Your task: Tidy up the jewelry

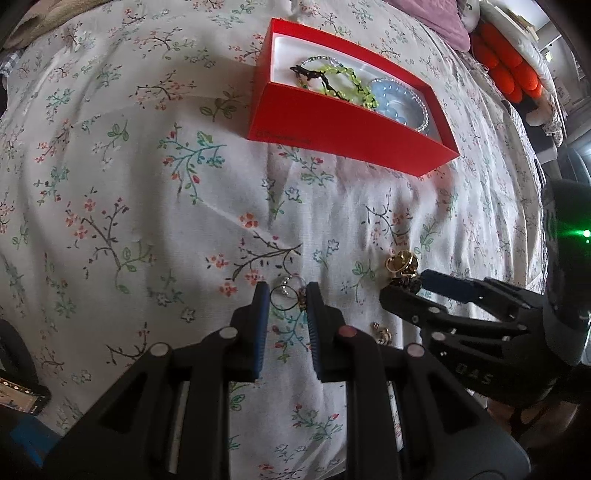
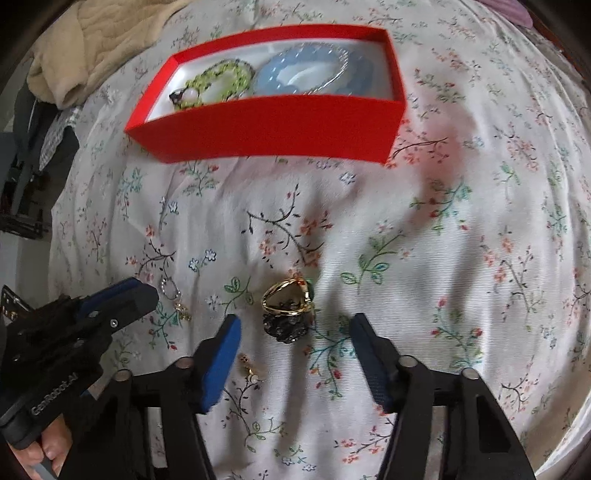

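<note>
A red box (image 1: 332,122) (image 2: 273,129) lies on the floral bedsheet and holds a green bead bracelet (image 1: 347,83) (image 2: 221,83) and a pale blue bead bracelet (image 1: 397,101) (image 2: 295,74). My left gripper (image 1: 284,299) (image 2: 147,295) is partly open, its fingers either side of thin silver rings (image 1: 290,290) (image 2: 170,288) on the sheet. My right gripper (image 2: 293,328) (image 1: 406,286) is open around a gold ring (image 2: 288,297) (image 1: 400,263) and a dark ornament (image 2: 286,328) (image 1: 404,283). A small gold earring (image 2: 251,369) (image 1: 382,332) lies by its left finger.
A beige blanket (image 2: 92,48) is bunched at the bed's far left. Orange cushions (image 1: 506,70) and a purple cloth (image 1: 436,22) lie at the far right. A phone (image 1: 22,398) sits near the left edge. The bedsheet (image 2: 461,240) spreads around the box.
</note>
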A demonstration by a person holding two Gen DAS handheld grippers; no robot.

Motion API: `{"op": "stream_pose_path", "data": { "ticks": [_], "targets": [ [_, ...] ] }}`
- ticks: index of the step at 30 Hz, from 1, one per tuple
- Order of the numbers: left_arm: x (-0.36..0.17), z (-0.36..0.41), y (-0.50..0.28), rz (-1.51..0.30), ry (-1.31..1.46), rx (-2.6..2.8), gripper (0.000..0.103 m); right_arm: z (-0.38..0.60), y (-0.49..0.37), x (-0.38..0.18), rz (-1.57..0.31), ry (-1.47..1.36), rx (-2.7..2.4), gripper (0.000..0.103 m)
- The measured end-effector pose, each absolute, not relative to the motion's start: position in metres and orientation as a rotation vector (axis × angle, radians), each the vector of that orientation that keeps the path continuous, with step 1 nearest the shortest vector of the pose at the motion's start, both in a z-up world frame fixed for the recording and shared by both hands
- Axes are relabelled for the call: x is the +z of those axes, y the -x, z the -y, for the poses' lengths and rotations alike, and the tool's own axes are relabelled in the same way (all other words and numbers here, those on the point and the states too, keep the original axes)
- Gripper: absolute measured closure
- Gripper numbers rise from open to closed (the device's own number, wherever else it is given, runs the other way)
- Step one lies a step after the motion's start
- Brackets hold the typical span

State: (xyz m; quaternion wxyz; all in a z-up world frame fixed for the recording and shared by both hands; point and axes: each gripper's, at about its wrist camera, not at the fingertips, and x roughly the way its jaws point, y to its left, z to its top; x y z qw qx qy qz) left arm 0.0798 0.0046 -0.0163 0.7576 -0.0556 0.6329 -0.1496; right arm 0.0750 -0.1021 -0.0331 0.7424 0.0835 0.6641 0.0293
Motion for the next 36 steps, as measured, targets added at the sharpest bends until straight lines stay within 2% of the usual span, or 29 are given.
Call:
{"op": "stream_pose_path", "data": {
  "ticks": [5, 8, 36],
  "targets": [
    [-0.016, -0.004, -0.08, -1.38, 0.119, -0.326, 0.081, 0.092, -0.08, -0.039, -1.46, -0.157, 0.058, 0.069],
    [-0.016, -0.002, -0.08, -1.38, 0.114, -0.323, 0.081, 0.092, -0.08, -0.04, -1.458, -0.156, 0.069, 0.077],
    [0.009, -0.008, -0.086, -1.295, 0.152, -0.333, 0.081, 0.133, -0.061, 0.025, -1.314, -0.251, 0.132, 0.078]
  ]
}}
